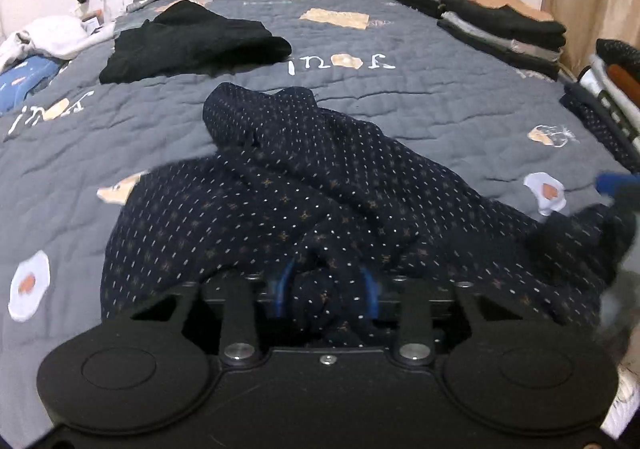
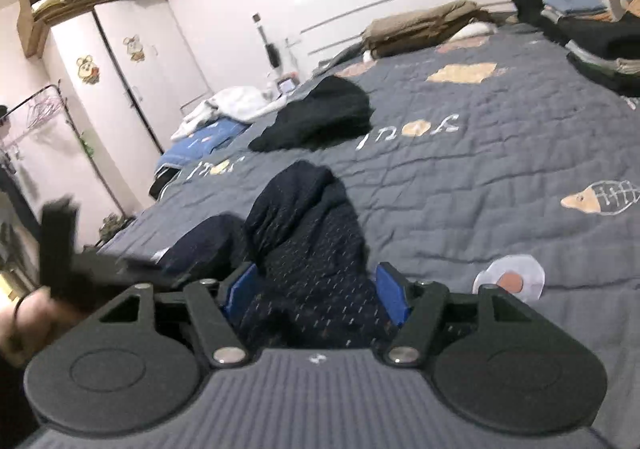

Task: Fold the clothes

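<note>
While the dotted navy garment (image 1: 320, 185) lies crumpled on the bed (image 1: 440, 109), the left gripper (image 1: 326, 289) pinches a bunched fold; the right gripper (image 2: 316, 289) straddles cloth, jaws apart. Gathering seems underway; next, spread it flat.

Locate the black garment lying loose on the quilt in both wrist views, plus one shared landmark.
Left wrist: black garment lies upper left on the grey quilt, beyond the dotted navy garment.
Right wrist: black garment sits upper centre, slightly left.
Shared landmark: the white embroidered lettering just right of it.
</note>
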Demonstrator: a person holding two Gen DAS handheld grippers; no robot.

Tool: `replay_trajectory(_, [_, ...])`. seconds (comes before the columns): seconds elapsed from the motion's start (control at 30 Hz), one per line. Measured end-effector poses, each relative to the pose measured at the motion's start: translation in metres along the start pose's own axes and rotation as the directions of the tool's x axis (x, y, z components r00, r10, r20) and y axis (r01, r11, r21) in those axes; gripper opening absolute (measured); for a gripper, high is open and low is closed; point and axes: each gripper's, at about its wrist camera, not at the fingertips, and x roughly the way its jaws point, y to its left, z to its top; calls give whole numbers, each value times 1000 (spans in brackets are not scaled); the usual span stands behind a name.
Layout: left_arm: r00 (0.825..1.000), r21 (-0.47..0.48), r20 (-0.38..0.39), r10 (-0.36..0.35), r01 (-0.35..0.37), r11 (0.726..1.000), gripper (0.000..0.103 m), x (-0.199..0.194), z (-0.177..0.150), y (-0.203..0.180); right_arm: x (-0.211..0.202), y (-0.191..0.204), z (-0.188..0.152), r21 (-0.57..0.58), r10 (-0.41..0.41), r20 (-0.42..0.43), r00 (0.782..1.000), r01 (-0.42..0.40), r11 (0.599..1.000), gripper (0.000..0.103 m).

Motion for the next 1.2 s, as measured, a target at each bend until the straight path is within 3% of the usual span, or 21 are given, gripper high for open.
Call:
replay_trajectory(0.23, [993,33,-68,-91,93,995,25,-52,-48,-13,7,1,-3,-9,-32,-50,998,32,999,65])
replay_trajectory(0.43, [968,44,-201,-149,161,986,24,-75,-85,-33,23,9,-10,-51,-43,-117,992,37,998,65])
replay_trajectory(0.57, [952,52,-197,-234,248,967,27,-97,-86,-38,29,15,-14,-93,-64,-155,986,50,994,65])
replay_trajectory(0.63, [941,36,-149,-303,311,950,31,-115,-78,-36,30,16,-16,-104,-83,-171,982,66,992,65])
replay_trajectory(0.7, [943,59,-80,-323,328,943,32,-132,-65,-34,28,15,-17,-100,-83,-182,980,66,993,65])
replay_trajectory(0.77, [951,98,-12,-310,310,946,46,-143,-51,-35,24,15,-18,-96,-84,-178,980,67,993,65])
replay_trajectory(0.8, [952,114,19,-307,303,946,62,-144,-44,-36,22,14,-18,-93,-85,-178,980,69,993,65])
replay_trajectory(0.83, [954,134,42,-297,289,948,65,-143,-38,-39,20,13,-19,-89,-88,-177,980,73,993,65])
replay_trajectory(0.93, [952,191,78,-296,277,942,65,-128,-27,-53,14,10,-20,-83,-114,-186,976,100,991,65])
replay_trajectory(1.07, [947,299,70,-313,280,912,64,-97,-19,-80,-1,-4,-24,-44,-174,-189,966,169,985,65])
replay_trajectory(1.2, [976,499,37,-217,170,850,64,-66,-17,-108,-19,-29,-29,47,-200,-206,958,214,976,65])
